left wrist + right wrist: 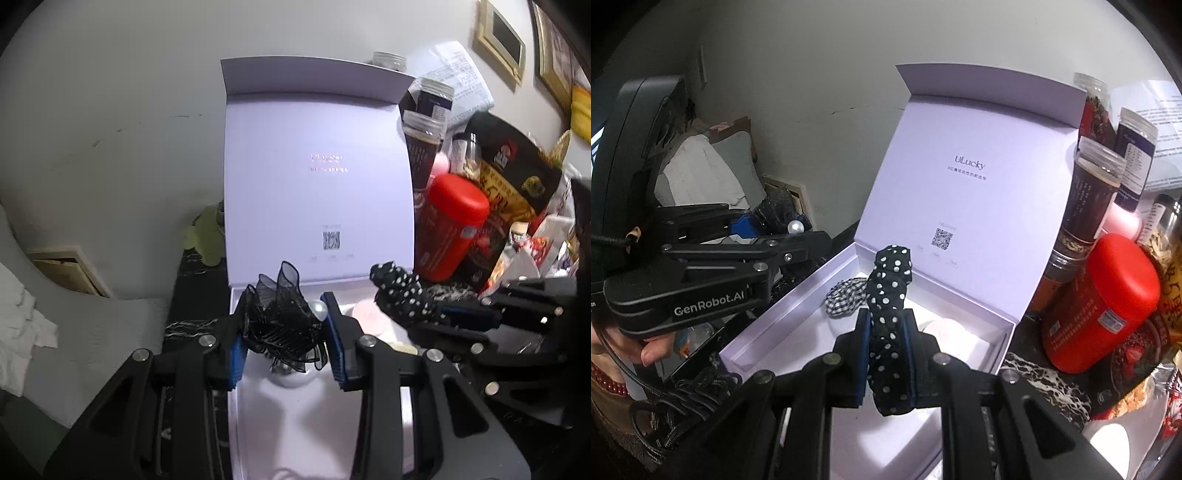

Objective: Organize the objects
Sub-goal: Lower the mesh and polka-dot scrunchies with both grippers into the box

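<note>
An open white gift box [798, 295] with its lid [317, 177] standing upright lies on a dark marbled counter. My left gripper [286, 332] is shut on a black lace hair clip with a pearl [284, 317], held over the box's near end. My right gripper [886, 354] is shut on a black polka-dot scrunchie [890, 295], held above the box. The right gripper and scrunchie [402, 295] also show at the right of the left wrist view. Inside the box lie a black-and-white gingham scrunchie [842, 295] and a pale pink round item [945, 328].
A red canister [1097, 302], several jars with clear lids [1089, 192], a dark snack bag [517, 170] and papers crowd the counter to the box's right. Wall stands behind the lid. A pillow and clutter [701, 170] sit off to the left.
</note>
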`<state>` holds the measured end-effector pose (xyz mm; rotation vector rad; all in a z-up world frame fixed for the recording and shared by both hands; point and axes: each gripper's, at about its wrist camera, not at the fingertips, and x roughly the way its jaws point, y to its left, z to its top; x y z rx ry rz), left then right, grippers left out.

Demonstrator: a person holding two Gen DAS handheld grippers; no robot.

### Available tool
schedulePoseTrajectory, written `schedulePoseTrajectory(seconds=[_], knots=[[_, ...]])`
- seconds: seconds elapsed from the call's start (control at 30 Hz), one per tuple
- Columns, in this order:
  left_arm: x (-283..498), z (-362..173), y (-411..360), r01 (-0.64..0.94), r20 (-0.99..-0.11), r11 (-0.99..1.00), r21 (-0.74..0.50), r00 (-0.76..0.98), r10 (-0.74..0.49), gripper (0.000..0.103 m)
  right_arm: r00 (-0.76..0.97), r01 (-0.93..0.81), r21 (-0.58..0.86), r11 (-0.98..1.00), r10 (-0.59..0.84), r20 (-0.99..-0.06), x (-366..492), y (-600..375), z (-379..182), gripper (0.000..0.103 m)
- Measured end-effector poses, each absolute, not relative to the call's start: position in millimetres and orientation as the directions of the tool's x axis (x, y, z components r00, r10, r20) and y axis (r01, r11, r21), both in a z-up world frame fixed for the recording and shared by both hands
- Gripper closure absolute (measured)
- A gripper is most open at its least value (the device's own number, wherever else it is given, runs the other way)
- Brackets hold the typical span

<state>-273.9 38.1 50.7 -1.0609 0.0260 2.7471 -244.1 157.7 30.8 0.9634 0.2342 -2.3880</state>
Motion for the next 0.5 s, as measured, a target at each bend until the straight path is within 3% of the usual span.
schedulePoseTrajectory(seconds=[0.5], knots=[[-312,23,42,-0.211,-0.719,-0.977,-0.044,-0.672,0.177,0.069,-0.565,0.487,0.061,-0.872,-0.367,-0.739,-282,161,0,0.087]])
